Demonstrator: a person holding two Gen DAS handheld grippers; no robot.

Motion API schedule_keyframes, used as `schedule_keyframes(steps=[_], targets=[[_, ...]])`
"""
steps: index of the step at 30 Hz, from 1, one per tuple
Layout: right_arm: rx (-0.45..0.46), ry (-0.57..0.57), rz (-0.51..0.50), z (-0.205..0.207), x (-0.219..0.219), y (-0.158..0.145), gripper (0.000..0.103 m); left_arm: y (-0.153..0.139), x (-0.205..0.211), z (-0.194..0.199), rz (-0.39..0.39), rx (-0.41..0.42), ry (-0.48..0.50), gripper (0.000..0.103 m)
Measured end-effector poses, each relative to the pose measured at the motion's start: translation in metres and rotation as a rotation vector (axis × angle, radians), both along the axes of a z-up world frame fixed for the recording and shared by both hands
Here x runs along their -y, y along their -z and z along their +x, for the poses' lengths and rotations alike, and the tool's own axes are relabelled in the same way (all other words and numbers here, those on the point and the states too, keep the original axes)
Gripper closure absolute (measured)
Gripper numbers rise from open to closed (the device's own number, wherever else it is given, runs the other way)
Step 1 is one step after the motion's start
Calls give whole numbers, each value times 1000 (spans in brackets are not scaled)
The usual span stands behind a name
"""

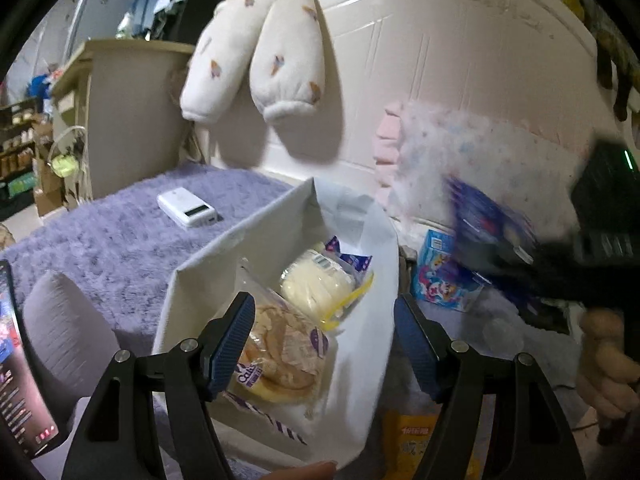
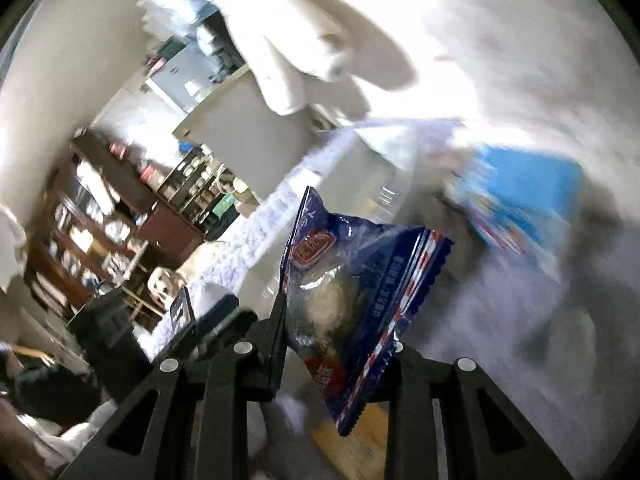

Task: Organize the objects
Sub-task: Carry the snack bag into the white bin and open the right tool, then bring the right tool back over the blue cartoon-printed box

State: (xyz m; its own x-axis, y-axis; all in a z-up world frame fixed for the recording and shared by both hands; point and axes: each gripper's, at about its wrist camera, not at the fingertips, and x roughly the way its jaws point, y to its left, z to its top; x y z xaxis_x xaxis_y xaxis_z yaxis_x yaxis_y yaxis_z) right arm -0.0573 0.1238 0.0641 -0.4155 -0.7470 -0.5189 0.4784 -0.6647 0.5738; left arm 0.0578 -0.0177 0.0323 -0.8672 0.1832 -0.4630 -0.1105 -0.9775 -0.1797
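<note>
- Nearest my left camera, my left gripper [image 1: 324, 344] has its blue-padded jaws spread wide with nothing pinched between them, hovering over a white fabric storage bin [image 1: 360, 344].
- Inside that bin I see a round bread in a clear wrapper with purple print [image 1: 280, 356] and, beyond it, a pale yellow cake in a clear packet [image 1: 316, 286].
- My right gripper [image 2: 340, 336] is clamped on a dark blue plastic snack packet with a clear window [image 2: 356, 280], which stands up between its jaws, clear of the bed.
- From the left camera, that packet is a blue blur to the right of the bin, with a person's hand [image 1: 612, 364] on the black handle.
- I see a light blue cartoon-printed carton [image 1: 444, 276] on the bed just right of the bin.
- Farther left on the fluffy lavender blanket [image 1: 120, 240] lies a white rectangular power bank [image 1: 186, 206].
</note>
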Motion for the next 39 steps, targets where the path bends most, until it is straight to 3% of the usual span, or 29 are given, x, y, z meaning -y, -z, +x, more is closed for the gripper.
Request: schedule_keyframes(steps=[4,8,12,14,15,16,18,24,28,30,33,37,39], targets=[[-39,-94,-9,-11,43,-8,77,4,-10,4,-39,18,7,32],[35,-146,-81,-24,61,2,77,0,-5,9,-36,-21,-33,32],[117,-202,-80,-28,63,13,72,0,0,8,-24,-21,-60,32],[143,-197,-113,-27,56,15,50,2,-1,5,-31,-3,-54,32],[149,-182,-128,-26,50,14,32,3,-1,4,-36,6,-50,32],[149,-163,-141,-26,43,11,26,4,-2,3,-41,9,-45,32],[112,-101,-136,-19,19,-2,26,5,-5,5,-57,0,-40,32],[-74,171,144,8,-31,-16,9,4,-9,5,-59,-14,24,32],[-161,106,394,4,-25,0,9,10,-7,-4,-47,36,38,32],[-260,40,582,7,-17,21,9,13,-3,-11,-29,80,20,32],[-372,-26,748,7,-10,60,10,20,5,-21,6,143,-13,32],[-204,-139,778,-7,-19,120,9,24,9,-26,17,177,-41,32],[-245,-112,704,-7,-32,131,0,24,8,-23,19,171,-36,32]])
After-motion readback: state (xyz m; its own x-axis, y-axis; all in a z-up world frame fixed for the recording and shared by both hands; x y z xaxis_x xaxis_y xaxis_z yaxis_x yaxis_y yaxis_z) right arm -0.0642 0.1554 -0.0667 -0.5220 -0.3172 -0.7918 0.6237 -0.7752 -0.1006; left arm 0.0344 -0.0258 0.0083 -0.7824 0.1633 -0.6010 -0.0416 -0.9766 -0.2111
